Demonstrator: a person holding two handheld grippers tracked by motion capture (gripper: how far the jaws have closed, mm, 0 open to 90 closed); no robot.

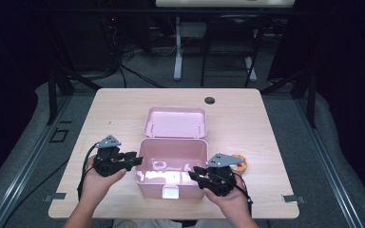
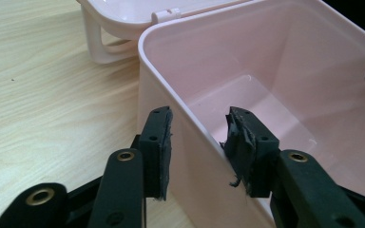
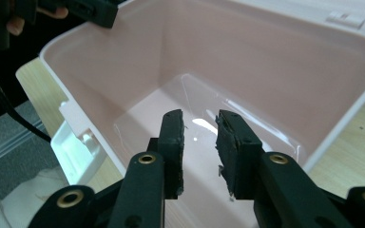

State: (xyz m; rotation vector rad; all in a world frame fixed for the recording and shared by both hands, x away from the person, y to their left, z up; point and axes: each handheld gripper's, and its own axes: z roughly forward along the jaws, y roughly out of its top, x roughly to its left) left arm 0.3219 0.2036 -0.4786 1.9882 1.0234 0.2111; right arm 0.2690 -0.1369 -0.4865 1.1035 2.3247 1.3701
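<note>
At frame centre, the pink box (image 1: 172,161) looks light, stiff and slippery. Its left wall is straddled by the spread left gripper (image 2: 199,142); the right gripper (image 3: 200,142), slightly parted, holds nothing. The rim seems the best hold.

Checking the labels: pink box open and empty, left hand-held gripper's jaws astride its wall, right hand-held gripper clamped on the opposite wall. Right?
Not quite. The right hand-held gripper isn't clamped on a wall: in the right gripper view its jaws stand apart over the box's hollow, gripping nothing. The rest holds: box open, empty, left hand-held gripper astride the wall.
</note>
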